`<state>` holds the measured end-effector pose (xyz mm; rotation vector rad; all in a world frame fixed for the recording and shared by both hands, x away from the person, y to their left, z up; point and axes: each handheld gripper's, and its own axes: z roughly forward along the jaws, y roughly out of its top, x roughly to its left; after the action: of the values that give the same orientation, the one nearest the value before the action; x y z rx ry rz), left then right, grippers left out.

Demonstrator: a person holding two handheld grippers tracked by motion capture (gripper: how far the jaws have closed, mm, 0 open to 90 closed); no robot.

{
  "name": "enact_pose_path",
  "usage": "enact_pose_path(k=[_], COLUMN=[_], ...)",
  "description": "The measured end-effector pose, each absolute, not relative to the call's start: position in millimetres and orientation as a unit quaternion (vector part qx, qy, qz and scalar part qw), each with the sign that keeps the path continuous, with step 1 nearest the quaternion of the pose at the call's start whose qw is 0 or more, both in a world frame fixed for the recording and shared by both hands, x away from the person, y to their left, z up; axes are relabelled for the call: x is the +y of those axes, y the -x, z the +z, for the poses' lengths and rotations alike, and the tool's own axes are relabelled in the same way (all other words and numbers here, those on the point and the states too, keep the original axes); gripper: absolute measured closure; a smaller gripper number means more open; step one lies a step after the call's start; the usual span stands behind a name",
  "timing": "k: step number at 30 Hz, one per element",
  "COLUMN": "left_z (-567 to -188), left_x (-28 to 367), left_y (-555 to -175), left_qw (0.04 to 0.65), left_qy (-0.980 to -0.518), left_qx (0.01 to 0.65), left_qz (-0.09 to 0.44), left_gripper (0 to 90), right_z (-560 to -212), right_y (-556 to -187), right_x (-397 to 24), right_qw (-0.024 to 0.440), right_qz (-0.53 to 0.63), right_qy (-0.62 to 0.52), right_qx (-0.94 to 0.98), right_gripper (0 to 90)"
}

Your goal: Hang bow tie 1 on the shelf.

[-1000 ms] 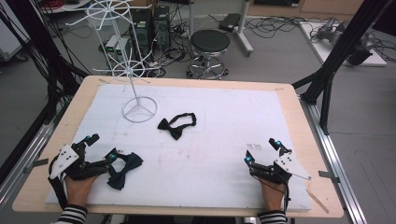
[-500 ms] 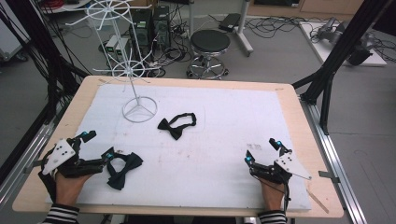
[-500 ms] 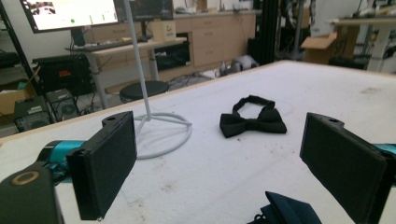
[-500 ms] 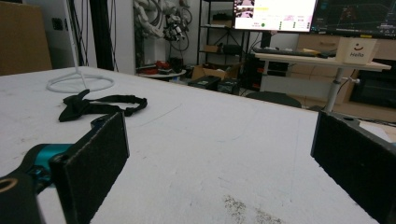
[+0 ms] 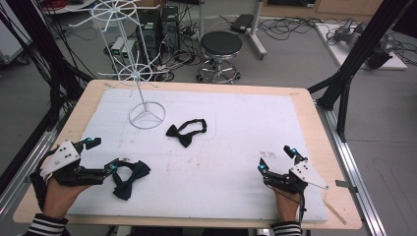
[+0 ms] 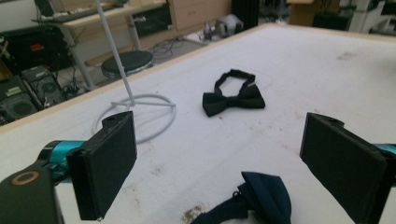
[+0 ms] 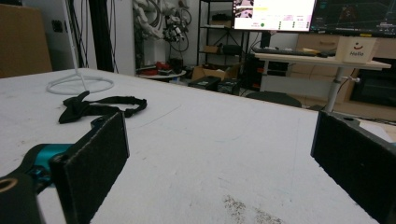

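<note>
A dark navy bow tie (image 5: 130, 177) lies on the white mat near the front left corner. My left gripper (image 5: 104, 154) hovers just left of it, jaws open; its lower fingertip is close to the tie's strap. In the left gripper view the navy bow tie (image 6: 254, 200) lies low between the open jaws of the left gripper (image 6: 229, 154), untouched by the pads. A black bow tie (image 5: 186, 132) rests mid-table, with the black bow tie (image 6: 233, 98) farther off in that view. My right gripper (image 5: 276, 158) rests open at the front right, and the right gripper (image 7: 219, 163) has nothing between its jaws.
A white wire display stand (image 5: 146, 115) rises from its ring base at the back left of the mat (image 5: 246, 123). The stand's base (image 7: 79, 84) and the black bow tie (image 7: 98, 107) sit far left in the right gripper view. A stool and cables lie beyond the table.
My left gripper has lifted and drifted slightly left, away from the navy bow tie, which stays on the mat. The right gripper has not moved.
</note>
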<state>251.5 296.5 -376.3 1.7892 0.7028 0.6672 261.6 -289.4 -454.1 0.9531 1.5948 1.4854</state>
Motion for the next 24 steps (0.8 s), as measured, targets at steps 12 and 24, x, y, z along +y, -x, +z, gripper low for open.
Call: enact_pose_path(k=[12, 24], left_z=[-374, -378], left_x=[282, 263], left_y=[-267, -275], left_qw=[0.458, 0.4], left_qy=[-0.818, -0.86], left_qx=[0.288, 0.26], left_qz=[0.197, 0.18], left_gripper=[11.4, 13.1], right_z=[-454, -454], right_y=[-262, -261], right_x=[-290, -290], right_qw=[0.376, 0.372], right_qz=[0.581, 0.584], right_qy=[-0.371, -0.374], right_qx=[0.619, 0.617], right_gripper=[3.5, 3.5])
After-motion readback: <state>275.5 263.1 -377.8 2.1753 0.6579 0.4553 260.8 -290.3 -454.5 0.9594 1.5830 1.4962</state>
